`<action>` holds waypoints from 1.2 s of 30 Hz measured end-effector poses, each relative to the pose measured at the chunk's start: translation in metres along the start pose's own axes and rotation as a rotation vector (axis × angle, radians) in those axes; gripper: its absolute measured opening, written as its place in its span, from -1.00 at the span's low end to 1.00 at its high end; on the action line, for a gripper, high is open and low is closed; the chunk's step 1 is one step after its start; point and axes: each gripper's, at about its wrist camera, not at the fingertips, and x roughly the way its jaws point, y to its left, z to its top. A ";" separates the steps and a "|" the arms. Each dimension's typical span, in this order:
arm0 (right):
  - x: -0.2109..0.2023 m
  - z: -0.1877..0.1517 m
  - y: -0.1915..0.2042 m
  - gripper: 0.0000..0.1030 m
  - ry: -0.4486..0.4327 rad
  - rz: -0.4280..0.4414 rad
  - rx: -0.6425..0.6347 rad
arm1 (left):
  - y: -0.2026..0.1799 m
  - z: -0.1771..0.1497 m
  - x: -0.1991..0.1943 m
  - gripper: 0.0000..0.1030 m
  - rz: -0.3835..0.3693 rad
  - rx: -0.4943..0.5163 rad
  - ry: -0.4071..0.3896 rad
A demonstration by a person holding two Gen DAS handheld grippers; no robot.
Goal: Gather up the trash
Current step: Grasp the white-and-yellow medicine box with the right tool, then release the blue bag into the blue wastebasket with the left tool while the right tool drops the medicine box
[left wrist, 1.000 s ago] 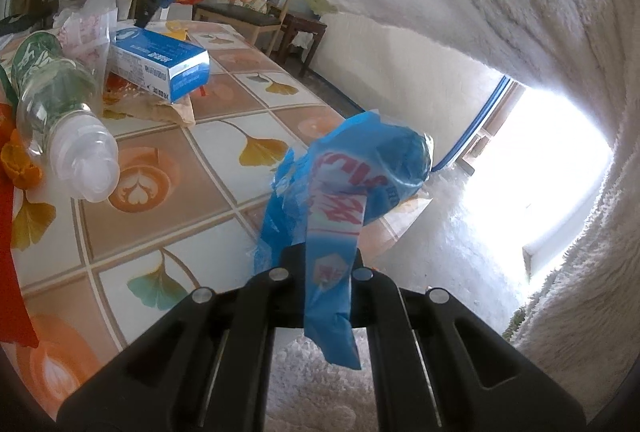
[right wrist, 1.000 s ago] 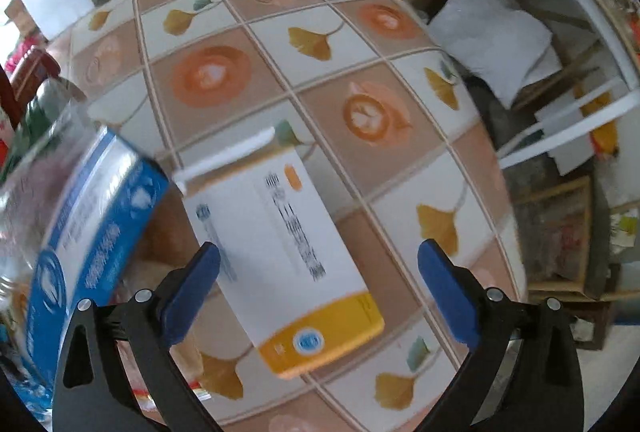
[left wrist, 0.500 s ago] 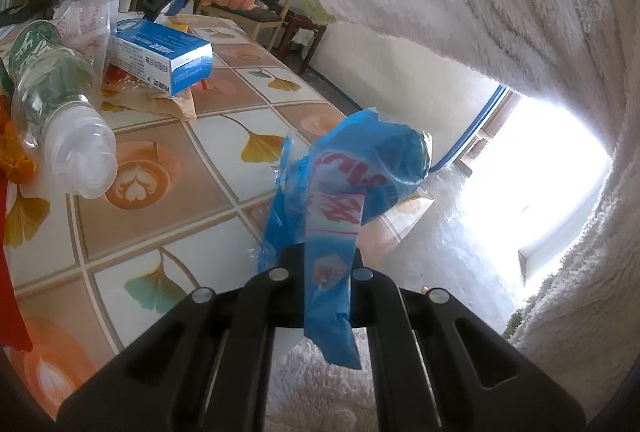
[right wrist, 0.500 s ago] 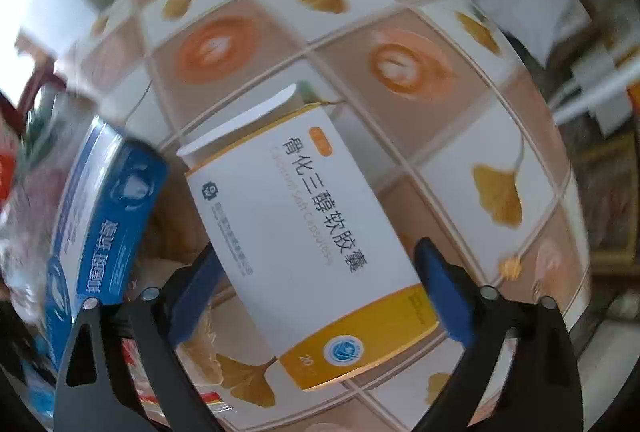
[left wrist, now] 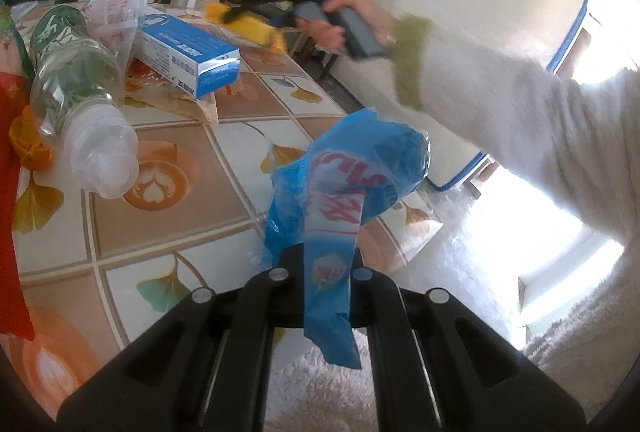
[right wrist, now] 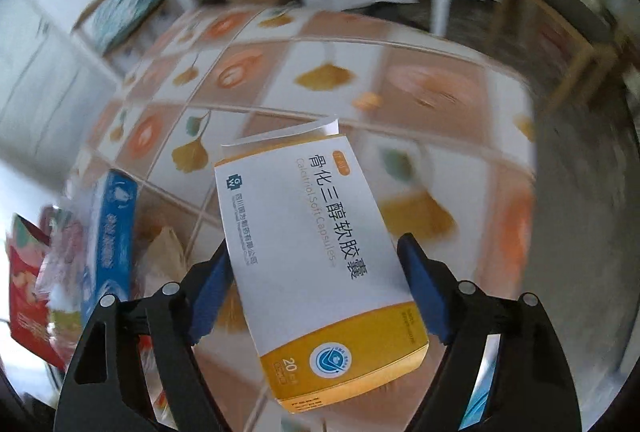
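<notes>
My left gripper [left wrist: 320,262] is shut on a crumpled blue plastic wrapper [left wrist: 348,184], which hangs over the near corner of the tile-patterned table [left wrist: 168,216]. A white and yellow medicine box [right wrist: 316,256] sits between the blue pads of my right gripper [right wrist: 312,272]. Its jaws are closing and both pads touch the box's long sides. The box stays sharp while the table behind it smears, so it travels with the gripper. From the left wrist view the right gripper [left wrist: 236,10] is a dark blur at the far end of the table, with a yellow smear of the box [left wrist: 260,30] under it.
A clear plastic bottle [left wrist: 76,92], a blue carton [left wrist: 184,50] on brown paper, a crumpled clear bag [left wrist: 116,8] and orange peel [left wrist: 28,148] lie at the table's left. A fluffy-sleeved arm [left wrist: 500,104] crosses over the table's right edge. A mattress [left wrist: 460,12] leans behind; a white rug [left wrist: 440,272] lies below.
The right gripper rolled and swept across the table with the medicine box between its pads, which have drawn in onto it. The left gripper and its blue wrapper stayed put.
</notes>
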 end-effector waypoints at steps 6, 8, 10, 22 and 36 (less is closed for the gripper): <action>-0.087 -0.074 -0.038 0.51 -0.157 0.072 0.198 | -0.018 0.009 -0.008 -0.96 0.021 0.013 -0.019; -0.124 -0.112 -0.048 0.51 -0.215 0.102 0.244 | -0.027 0.014 -0.008 -0.96 0.024 0.031 -0.021; -0.156 -0.152 -0.057 0.51 -0.266 0.135 0.291 | -0.038 0.020 -0.007 -0.96 0.023 0.054 -0.021; -0.219 -0.378 -0.147 0.52 -0.400 0.175 0.757 | -0.138 0.105 0.084 -0.96 -0.140 0.206 0.110; -0.114 -0.487 -0.282 0.53 -0.458 0.368 1.327 | -0.204 0.110 0.401 -0.96 -0.118 0.042 0.770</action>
